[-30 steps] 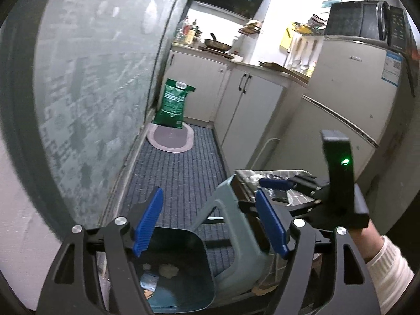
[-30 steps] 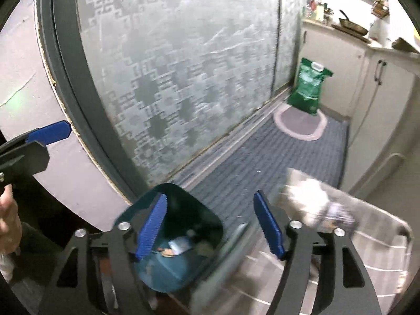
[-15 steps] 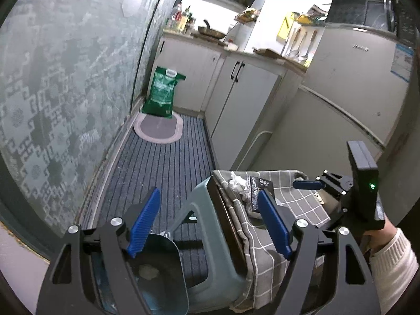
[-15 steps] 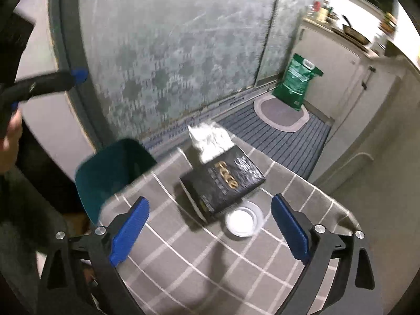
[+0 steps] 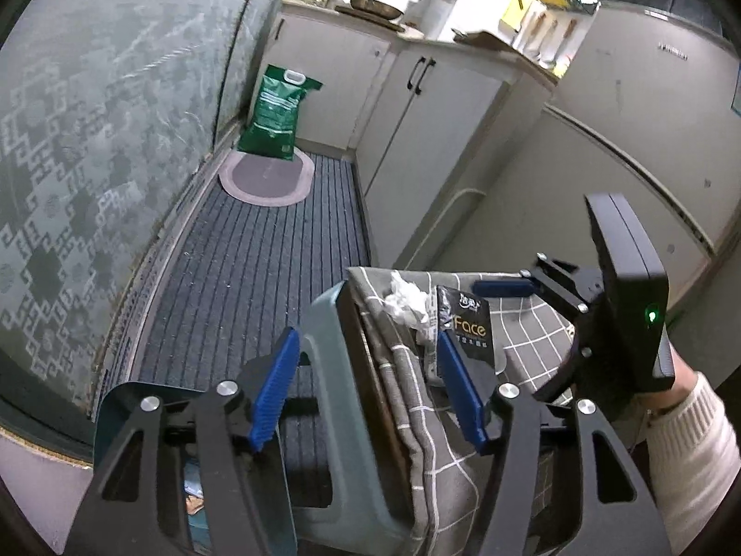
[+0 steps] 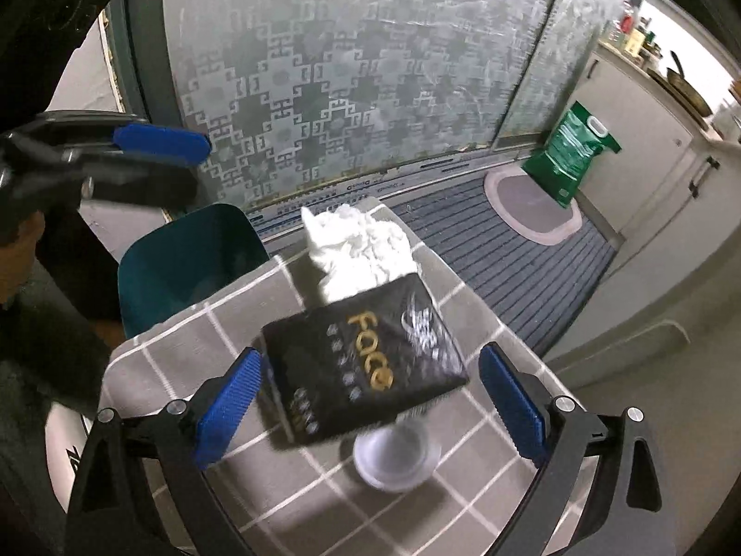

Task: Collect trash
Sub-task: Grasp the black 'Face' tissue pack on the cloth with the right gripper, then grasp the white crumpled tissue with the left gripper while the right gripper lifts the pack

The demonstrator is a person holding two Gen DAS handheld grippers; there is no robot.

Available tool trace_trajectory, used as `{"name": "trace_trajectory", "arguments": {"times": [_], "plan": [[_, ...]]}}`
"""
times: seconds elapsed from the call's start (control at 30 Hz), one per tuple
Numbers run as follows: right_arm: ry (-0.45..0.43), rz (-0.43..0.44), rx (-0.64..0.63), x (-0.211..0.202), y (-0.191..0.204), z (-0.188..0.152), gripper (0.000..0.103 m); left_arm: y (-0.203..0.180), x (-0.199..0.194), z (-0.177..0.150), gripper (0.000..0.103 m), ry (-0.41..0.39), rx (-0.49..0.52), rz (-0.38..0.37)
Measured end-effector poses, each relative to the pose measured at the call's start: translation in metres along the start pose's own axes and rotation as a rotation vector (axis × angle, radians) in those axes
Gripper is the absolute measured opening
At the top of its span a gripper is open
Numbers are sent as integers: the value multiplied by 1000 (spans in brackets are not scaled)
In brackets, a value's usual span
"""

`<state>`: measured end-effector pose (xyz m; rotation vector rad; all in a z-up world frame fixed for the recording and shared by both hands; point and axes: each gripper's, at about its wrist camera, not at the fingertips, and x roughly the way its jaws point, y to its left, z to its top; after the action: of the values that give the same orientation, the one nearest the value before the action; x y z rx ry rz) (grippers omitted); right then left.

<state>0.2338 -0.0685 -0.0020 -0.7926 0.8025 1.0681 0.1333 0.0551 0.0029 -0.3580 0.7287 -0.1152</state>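
Between the wide-apart right gripper (image 6: pixel 366 398) fingers lies a black "Face" packet (image 6: pixel 363 363); left gripper (image 5: pixel 366 387) closing, empty.

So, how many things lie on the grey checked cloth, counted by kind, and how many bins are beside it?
Black packet marked "Face": 1
Crumpled white tissue: 1
Small white round cup or lid: 1
Teal bin, beside the checked cloth: 1
Total: 3 things on the cloth, 4 with the bin.
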Motion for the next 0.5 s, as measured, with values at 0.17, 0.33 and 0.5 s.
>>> {"name": "trace_trajectory", "arguments": {"times": [0.17, 0.33, 0.5], "plan": [[12, 19, -38, 10, -6, 1, 95, -10, 19, 2, 63, 15, 9, 9], [-3, 53, -34, 6, -12, -3, 77, -18, 35, 1, 63, 31, 26, 38], [-25, 51, -26, 2, -14, -7, 74, -23, 45, 2, 58, 28, 19, 58]]}}
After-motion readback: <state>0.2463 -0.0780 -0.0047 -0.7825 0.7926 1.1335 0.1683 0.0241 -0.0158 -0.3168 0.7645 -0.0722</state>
